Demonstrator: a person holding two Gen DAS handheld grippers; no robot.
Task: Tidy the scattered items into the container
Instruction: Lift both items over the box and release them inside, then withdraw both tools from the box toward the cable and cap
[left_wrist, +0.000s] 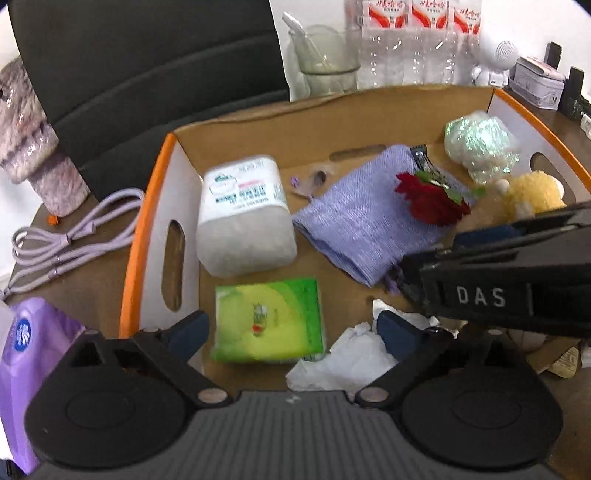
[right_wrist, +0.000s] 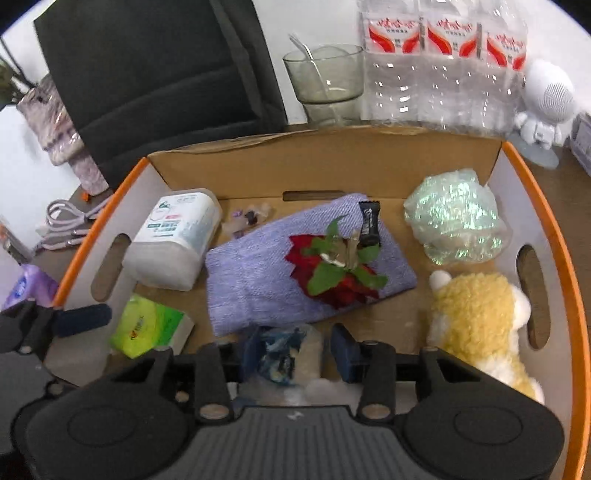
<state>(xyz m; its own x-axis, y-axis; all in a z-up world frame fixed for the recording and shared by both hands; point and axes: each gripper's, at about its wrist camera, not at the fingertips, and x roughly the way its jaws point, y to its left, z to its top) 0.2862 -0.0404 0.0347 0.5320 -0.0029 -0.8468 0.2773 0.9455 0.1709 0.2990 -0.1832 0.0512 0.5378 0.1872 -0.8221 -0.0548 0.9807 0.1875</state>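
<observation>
Trouble, if it comes, comes from your right claw (right_wrist: 290, 354). It is clamped on a small blue-and-clear packet (right_wrist: 284, 356) low over the box (right_wrist: 554, 236) near its front wall, with crumpled tissue (left_wrist: 347, 360) just beneath. Let go too far forward and, by my reading, the packet could catch the front wall or tumble out onto the surface.

Your left claw (left_wrist: 291, 328) is spread wide and holds nothing. It hangs over the green tissue pack (left_wrist: 269, 319) in the box's front left corner. The right claw's body crosses close in front of it, so a quick move by either hand could knock them together and jar the packet loose.

Already in the box: white wipes pack (right_wrist: 173, 240) at the left wall, purple cloth (right_wrist: 258, 273) in the middle with a red flower (right_wrist: 332, 280) and dark candy (right_wrist: 369, 225) on it, iridescent bundle (right_wrist: 454, 221) at back right, yellow plush (right_wrist: 476, 317) by the right wall. Dropping onto the cloth might roll the candy off.

Outside, on the surface left of the box, a purple cable (left_wrist: 74, 236) and purple pack (left_wrist: 29, 350) wait; the cable's loops may snag on the orange rim.
</observation>
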